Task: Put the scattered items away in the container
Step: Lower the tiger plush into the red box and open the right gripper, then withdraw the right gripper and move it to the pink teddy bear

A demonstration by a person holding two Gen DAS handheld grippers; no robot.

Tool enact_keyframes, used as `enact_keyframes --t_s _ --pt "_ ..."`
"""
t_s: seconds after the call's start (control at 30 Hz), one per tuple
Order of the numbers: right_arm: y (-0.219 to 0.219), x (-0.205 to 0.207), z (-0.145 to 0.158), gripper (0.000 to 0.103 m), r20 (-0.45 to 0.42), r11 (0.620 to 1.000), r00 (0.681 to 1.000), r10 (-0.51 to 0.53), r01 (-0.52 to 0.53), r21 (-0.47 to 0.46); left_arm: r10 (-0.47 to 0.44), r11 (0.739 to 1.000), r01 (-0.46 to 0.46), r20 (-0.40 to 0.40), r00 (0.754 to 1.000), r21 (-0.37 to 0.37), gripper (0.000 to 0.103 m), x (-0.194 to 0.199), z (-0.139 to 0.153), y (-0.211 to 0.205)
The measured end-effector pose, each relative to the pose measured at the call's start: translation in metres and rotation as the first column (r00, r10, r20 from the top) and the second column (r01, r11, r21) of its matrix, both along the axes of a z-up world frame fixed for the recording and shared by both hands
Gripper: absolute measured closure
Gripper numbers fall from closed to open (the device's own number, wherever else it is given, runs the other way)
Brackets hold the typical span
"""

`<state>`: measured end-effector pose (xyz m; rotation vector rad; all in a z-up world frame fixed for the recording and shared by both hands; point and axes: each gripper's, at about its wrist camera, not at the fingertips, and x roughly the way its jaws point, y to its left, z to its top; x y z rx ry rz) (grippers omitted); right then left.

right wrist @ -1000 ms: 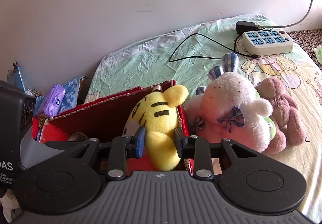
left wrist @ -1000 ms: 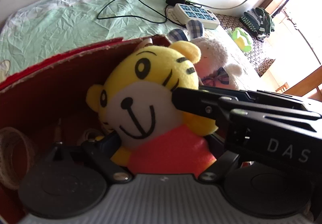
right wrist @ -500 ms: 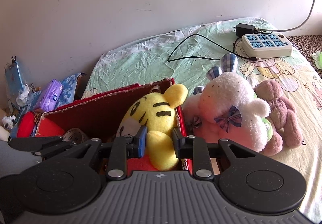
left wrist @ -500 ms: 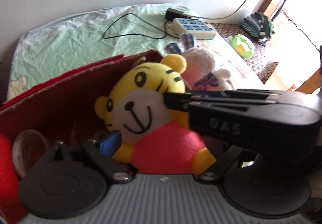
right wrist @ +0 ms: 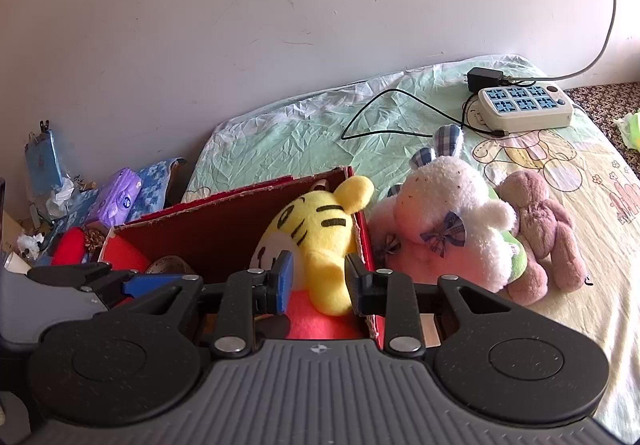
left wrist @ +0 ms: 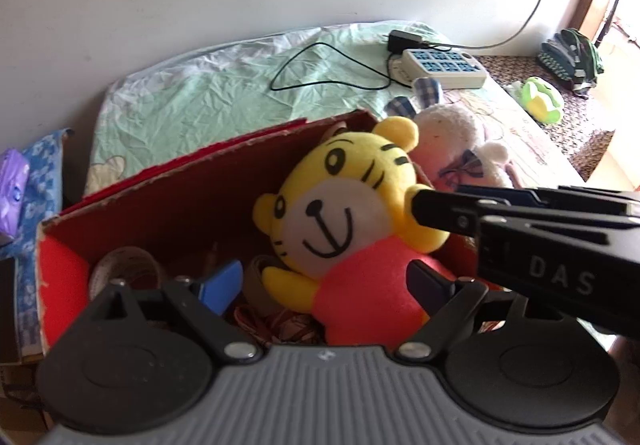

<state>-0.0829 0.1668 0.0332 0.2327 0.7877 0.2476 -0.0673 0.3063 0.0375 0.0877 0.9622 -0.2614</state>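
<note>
A yellow tiger plush [left wrist: 344, 213] in a red shirt sits at the right end of the red cardboard box [left wrist: 192, 185]. My left gripper [left wrist: 326, 285] hangs open above the box, its fingers wide on either side of the tiger's body without touching it. My right gripper [right wrist: 318, 281] has its pads on the tiger's yellow arm [right wrist: 326, 277], and its jaws are opening slightly. A white rabbit plush [right wrist: 448, 221] and a brown bear plush [right wrist: 540, 229] lie on the bed just right of the box [right wrist: 224, 229].
A tape roll [left wrist: 124, 265] and small clutter lie in the box's left half. A power strip [right wrist: 524, 107] with a charger and black cable rests on the green sheet behind. A purple tissue pack [right wrist: 116, 201] sits left of the box. A green toy [left wrist: 540, 99] lies far right.
My left gripper has drawn back and up from the tiger, so more of the box shows. The right gripper stays around the tiger's arm and has pulled back a little.
</note>
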Motion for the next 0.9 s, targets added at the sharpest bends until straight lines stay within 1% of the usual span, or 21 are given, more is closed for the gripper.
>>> enact_keyframes --t_s 0.13,0.3,0.4,0.5,0.67,0.73,0.9 --pt "-0.005 -0.006 0.000 0.072 0.001 1.000 1.000 -0.004 0.004 0.014 0.023 1.000 -0.023 0.012 1.000 0.018 0.014 -0.004 0.002 -0.001" --pt "-0.015 -0.013 0.002 0.072 0.014 0.999 1.000 -0.010 0.009 0.040 0.054 0.997 -0.056 0.047 0.997 0.046 0.015 -0.010 0.007 -0.007" --pt "-0.021 -0.013 0.002 0.071 0.022 0.999 1.000 -0.002 0.000 0.046 0.091 0.992 -0.096 0.057 0.994 0.082 0.015 -0.012 0.009 -0.013" --pt "-0.027 -0.011 0.001 0.071 0.020 0.998 1.000 0.024 -0.025 0.058 0.140 0.981 -0.148 0.069 0.988 0.122 0.015 -0.013 0.008 -0.018" --pt "-0.043 -0.007 0.000 0.071 0.027 0.995 0.997 0.074 -0.076 0.069 0.237 0.951 -0.258 0.134 0.962 0.171 0.015 -0.019 0.015 -0.029" --pt "-0.051 -0.005 -0.001 0.071 0.021 0.992 0.995 0.103 -0.104 0.074 0.278 0.939 -0.302 0.150 0.949 0.168 0.015 -0.021 0.019 -0.033" --pt "-0.075 -0.001 -0.006 0.071 0.015 0.983 0.986 0.168 -0.169 0.068 0.369 0.909 -0.387 0.132 0.920 0.157 0.015 -0.019 0.023 -0.046"
